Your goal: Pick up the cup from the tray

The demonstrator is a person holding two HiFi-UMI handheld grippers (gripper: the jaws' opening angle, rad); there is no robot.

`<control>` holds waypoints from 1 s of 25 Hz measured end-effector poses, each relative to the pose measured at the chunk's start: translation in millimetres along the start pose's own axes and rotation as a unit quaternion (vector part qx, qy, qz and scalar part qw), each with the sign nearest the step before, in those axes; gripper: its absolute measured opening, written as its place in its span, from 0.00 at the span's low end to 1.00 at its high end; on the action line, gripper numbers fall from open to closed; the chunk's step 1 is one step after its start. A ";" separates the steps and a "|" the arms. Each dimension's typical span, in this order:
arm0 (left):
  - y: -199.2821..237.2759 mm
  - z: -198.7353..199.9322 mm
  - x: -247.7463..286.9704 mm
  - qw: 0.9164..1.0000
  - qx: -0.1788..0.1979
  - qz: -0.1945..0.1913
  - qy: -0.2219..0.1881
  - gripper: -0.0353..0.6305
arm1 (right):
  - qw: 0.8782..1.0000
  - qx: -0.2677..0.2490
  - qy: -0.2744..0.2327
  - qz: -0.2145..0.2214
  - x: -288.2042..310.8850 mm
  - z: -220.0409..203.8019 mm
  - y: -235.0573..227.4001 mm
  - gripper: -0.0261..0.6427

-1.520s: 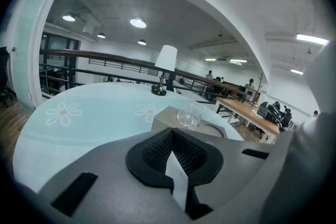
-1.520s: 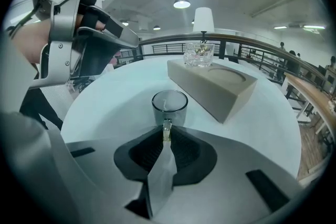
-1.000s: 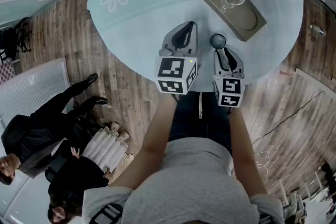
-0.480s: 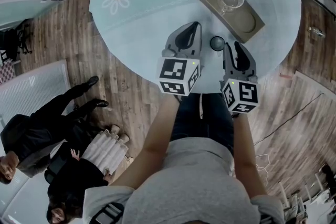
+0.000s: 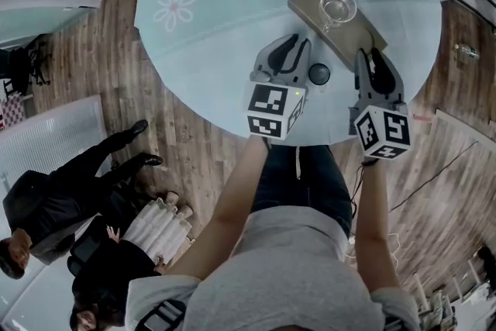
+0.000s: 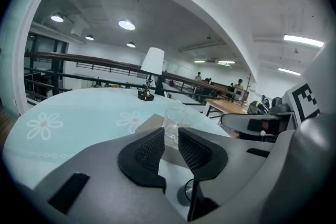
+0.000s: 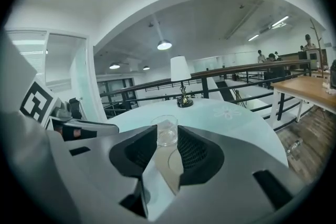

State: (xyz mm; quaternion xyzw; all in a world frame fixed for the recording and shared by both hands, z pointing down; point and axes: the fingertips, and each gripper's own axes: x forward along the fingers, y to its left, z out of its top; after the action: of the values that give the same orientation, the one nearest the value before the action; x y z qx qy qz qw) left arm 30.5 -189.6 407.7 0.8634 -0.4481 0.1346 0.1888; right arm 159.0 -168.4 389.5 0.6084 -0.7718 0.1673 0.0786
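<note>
A clear glass cup stands on the far end of a tan tray on the round pale-blue table. My left gripper hovers just left of the tray's near end; its jaws are opening, with nothing between them. The left gripper view shows the cup on the tray beyond the left gripper. My right gripper is open at the tray's near right edge, apart from the cup. In its own view the right gripper frames the cup farther along the tray.
A small dark round object lies on the table between the two grippers. A white-shaded lamp stands at the table's far side. Seated people are on the wooden floor to the left. The table's near edge runs under my arms.
Both grippers have moved forward toward the tray; the right one has also swung to the right, past the dark round object. The left jaws have parted a little.
</note>
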 end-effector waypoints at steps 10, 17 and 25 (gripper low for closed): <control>-11.6 -15.8 45.1 0.998 0.031 -0.038 0.049 0.35 | 0.999 -0.013 0.008 0.050 43.6 19.7 -26.7 0.25; -23.3 -21.5 69.5 0.995 0.042 -0.051 0.072 0.37 | 0.992 -0.029 0.020 0.119 64.8 11.3 -20.5 0.29; -20.4 -27.4 87.0 0.993 0.042 -0.065 0.090 0.36 | 0.978 -0.067 0.053 0.189 87.1 4.4 -12.6 0.41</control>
State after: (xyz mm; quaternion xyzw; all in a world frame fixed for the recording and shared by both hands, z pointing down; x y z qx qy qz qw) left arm 94.5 -229.5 462.9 0.8820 -0.3664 0.2186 0.2000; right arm 150.0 -252.0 415.8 0.4355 -0.8769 0.1586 0.1272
